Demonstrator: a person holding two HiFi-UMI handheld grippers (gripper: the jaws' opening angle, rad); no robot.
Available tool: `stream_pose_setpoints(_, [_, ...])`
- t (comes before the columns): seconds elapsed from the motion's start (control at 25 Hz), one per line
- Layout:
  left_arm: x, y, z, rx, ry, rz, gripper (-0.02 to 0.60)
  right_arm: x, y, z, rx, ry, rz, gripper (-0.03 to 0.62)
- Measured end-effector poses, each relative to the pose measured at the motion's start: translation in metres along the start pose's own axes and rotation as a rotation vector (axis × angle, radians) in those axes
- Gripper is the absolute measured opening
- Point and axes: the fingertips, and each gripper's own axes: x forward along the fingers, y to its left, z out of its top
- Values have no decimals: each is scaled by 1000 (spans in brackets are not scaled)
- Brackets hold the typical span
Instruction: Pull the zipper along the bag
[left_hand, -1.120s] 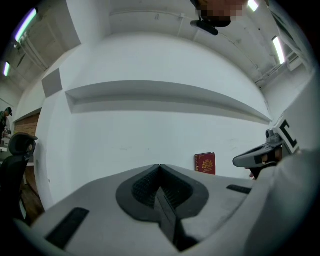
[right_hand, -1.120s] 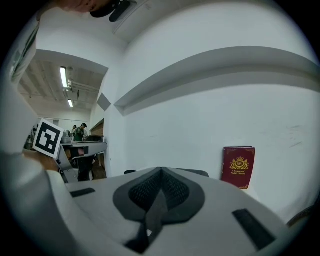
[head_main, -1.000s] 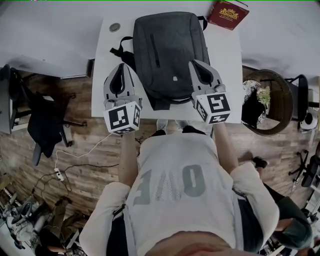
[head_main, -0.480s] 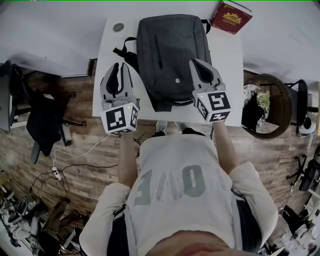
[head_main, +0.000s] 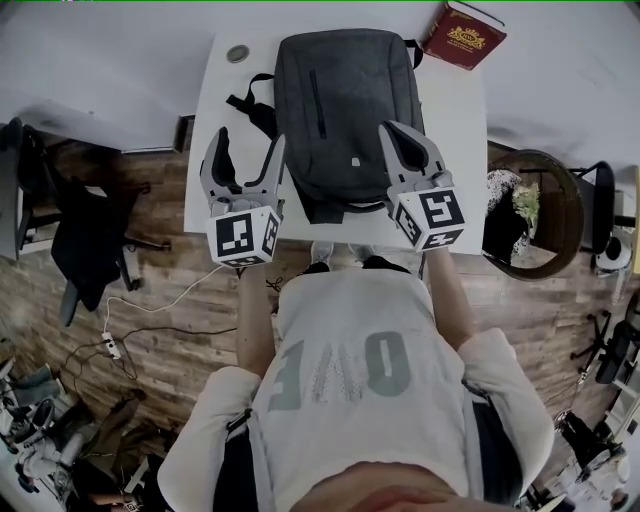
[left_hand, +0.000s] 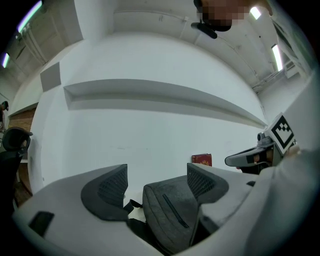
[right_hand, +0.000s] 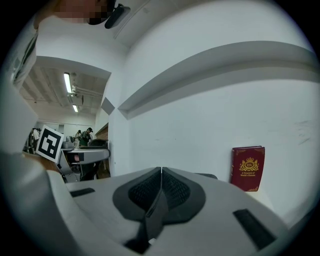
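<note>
A dark grey backpack (head_main: 345, 100) lies flat on the white table (head_main: 455, 130), with a short front zipper slit (head_main: 316, 97) running along it. My left gripper (head_main: 247, 142) hovers over the table's left part beside the bag's black straps (head_main: 250, 105). Its jaws are opening wide with nothing between them. In the left gripper view the backpack (left_hand: 170, 215) shows beyond the spread left gripper (left_hand: 157, 175). My right gripper (head_main: 397, 133) is shut and empty over the bag's right near edge. The right gripper (right_hand: 161, 172) shows its pads pressed together.
A red book (head_main: 462, 28) lies at the table's far right corner; the book (right_hand: 247, 167) also shows in the right gripper view. A small round disc (head_main: 237, 53) sits at the far left. A dark office chair (head_main: 90, 250) stands left, a round wicker seat (head_main: 540, 200) right.
The left gripper's jaws have swung from shut to wide open while it stayed beside the bag's left side. The right gripper has hardly moved and is still shut.
</note>
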Motion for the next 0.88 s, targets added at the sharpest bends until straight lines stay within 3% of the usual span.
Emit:
stream_pose_setpoints(0.24, [6, 1, -12, 15, 42, -29, 345, 0, -2, -5, 13, 21, -13, 26])
stream_pose_setpoints(0.48, [13, 20, -23, -5, 73, -36, 344, 29, -11, -27, -36, 124, -19, 26])
stream_pose_setpoints(0.88, [9, 30, -57, -26, 165, -11, 344, 110, -25, -118, -154, 433, 41, 25])
